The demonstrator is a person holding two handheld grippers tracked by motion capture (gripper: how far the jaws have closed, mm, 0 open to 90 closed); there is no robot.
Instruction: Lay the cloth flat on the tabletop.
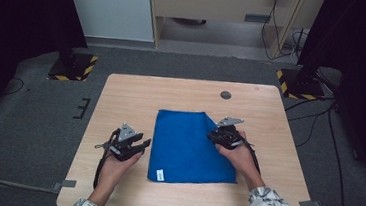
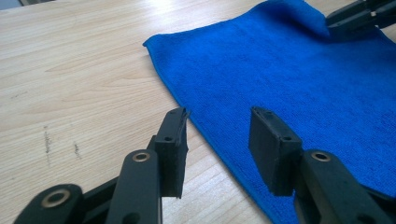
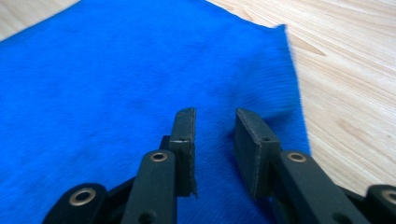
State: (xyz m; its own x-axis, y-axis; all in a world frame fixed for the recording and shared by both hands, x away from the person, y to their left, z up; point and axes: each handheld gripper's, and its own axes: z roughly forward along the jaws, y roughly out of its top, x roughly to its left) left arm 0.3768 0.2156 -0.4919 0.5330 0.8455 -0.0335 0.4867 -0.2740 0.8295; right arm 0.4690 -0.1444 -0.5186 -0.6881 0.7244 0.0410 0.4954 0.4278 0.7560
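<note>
A blue cloth (image 1: 192,146) lies flat, folded into a tall rectangle, at the middle of the wooden table (image 1: 136,94). My left gripper (image 1: 143,143) rests at the cloth's left edge, open. In the left gripper view the cloth's (image 2: 303,84) edge runs on the table under the gap of that gripper (image 2: 217,116), untouched. My right gripper (image 1: 213,135) is over the cloth's right side near its far corner. In the right gripper view its jaws (image 3: 215,114) stand a little apart above the cloth (image 3: 116,70), open, nothing pinched. The right gripper (image 2: 359,16) also shows beside a raised cloth corner.
A small white label (image 1: 160,174) sits at the cloth's near left corner. A dark round cap (image 1: 226,94) is set in the table's far side. Two stand bases with yellow-black stripes (image 1: 73,67) (image 1: 298,85) flank the table on the grey floor.
</note>
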